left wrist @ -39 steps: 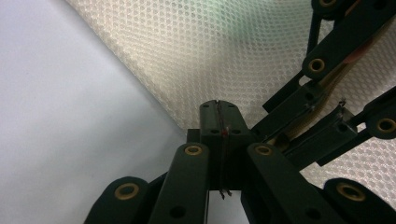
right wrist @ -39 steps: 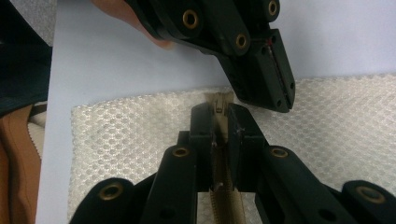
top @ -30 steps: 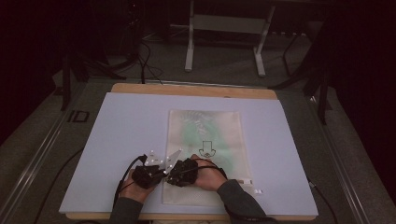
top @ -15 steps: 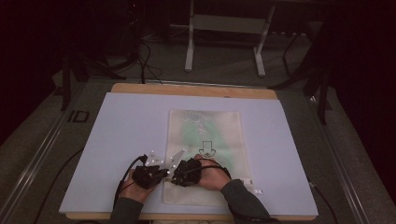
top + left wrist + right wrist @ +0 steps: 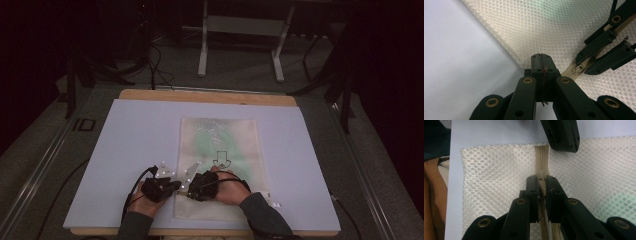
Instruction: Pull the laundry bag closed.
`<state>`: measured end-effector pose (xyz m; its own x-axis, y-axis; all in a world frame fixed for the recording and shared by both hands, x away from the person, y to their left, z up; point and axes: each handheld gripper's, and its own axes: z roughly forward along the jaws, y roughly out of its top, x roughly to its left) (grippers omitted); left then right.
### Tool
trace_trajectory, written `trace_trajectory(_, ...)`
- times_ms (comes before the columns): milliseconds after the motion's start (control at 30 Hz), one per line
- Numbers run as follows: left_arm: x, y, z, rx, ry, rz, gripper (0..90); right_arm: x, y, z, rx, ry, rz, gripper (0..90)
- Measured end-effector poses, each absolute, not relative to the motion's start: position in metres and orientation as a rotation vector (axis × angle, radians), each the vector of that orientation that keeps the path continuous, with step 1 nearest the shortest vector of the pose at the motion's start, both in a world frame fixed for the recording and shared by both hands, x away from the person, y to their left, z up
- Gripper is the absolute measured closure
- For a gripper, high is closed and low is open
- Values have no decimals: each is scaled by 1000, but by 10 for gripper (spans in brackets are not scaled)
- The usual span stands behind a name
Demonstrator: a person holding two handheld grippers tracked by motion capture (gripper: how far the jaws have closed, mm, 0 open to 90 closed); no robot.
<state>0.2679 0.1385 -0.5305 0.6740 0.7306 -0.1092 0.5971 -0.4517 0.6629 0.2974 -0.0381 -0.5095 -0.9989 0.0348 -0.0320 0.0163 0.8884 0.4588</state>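
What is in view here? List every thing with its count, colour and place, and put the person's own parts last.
Mesh bag: one, cream with a green patch inside and a black arrow print, flat on the mat's middle, near end under the grippers.
Zip: one, beige, running along the bag's near end; its pull sits between the right gripper's jaws.
Mat: one, pale lilac, covering the table.
Table: one, wooden, its edge showing beyond the mat.
Metal stand: one, grey, on the floor beyond the table.
Left gripper: one, black, jaws shut at the bag's corner edge.
Right gripper: one, black, jaws closed around the zip pull.
Hands: two, left and right, at the mat's near edge.
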Motion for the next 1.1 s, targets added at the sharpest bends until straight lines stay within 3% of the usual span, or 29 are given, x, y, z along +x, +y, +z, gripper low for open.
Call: trace_trajectory(1100, 267, 138, -531, 2194, 1017, 256, 896, 292, -49, -508, 42, 3008, 678, 823)
